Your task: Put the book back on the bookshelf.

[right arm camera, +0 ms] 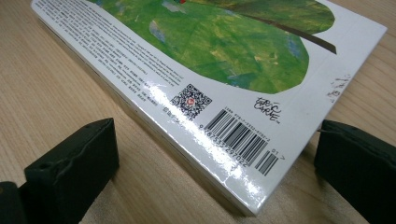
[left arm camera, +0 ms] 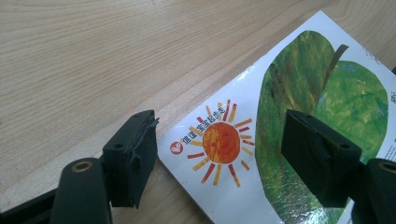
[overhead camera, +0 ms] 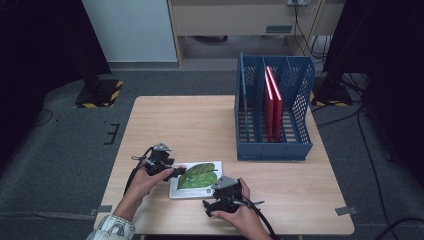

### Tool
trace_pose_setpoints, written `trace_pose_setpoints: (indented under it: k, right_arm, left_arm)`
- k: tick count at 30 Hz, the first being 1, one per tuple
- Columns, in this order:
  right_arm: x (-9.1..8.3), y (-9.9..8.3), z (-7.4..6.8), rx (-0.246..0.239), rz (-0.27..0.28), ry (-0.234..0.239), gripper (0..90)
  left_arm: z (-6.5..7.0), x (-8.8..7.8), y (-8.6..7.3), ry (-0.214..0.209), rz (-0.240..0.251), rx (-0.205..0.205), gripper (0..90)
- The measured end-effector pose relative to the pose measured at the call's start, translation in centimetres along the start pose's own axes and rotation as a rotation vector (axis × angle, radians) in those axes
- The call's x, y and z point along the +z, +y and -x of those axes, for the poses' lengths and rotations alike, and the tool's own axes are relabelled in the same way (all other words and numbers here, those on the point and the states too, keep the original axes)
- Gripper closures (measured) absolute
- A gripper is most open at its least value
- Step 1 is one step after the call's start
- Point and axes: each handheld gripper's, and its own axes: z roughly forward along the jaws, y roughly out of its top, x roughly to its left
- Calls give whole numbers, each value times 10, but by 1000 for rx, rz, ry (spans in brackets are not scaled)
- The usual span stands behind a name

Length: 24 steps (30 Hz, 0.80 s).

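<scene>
A picture book [overhead camera: 196,178] with a green leaf on its white cover lies flat near the table's front edge. My left gripper [overhead camera: 175,173] is at the book's left end, held in a hand. In the left gripper view my left gripper [left arm camera: 219,126] stands open over the corner of the book [left arm camera: 299,93] with the orange sun; one jaw is above bare wood, the other above the cover. My right gripper [overhead camera: 211,203] is at the book's near right corner. In the right gripper view my right gripper [right arm camera: 217,135] stands wide open, and the barcode corner of the book [right arm camera: 224,42] lies between its jaws, untouched.
A blue mesh file rack [overhead camera: 272,150] stands at the back right of the wooden table [overhead camera: 180,125], with two red books [overhead camera: 272,100] upright in a middle slot. Bare wood lies between the picture book and the rack. The floor around is grey carpet.
</scene>
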Motion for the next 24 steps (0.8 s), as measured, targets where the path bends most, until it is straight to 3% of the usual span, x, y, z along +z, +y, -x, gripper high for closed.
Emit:
trace_pose_setpoints:
  k: [11,24]
  right_arm:
    - [0,1,1,3,-3,-1,4]
    - [0,5,-3,-45,25,-55,31]
  left_arm:
    - [1,-3,2,-13,4,-8,263]
    - [4,-9,6,-26,13,-16,257]
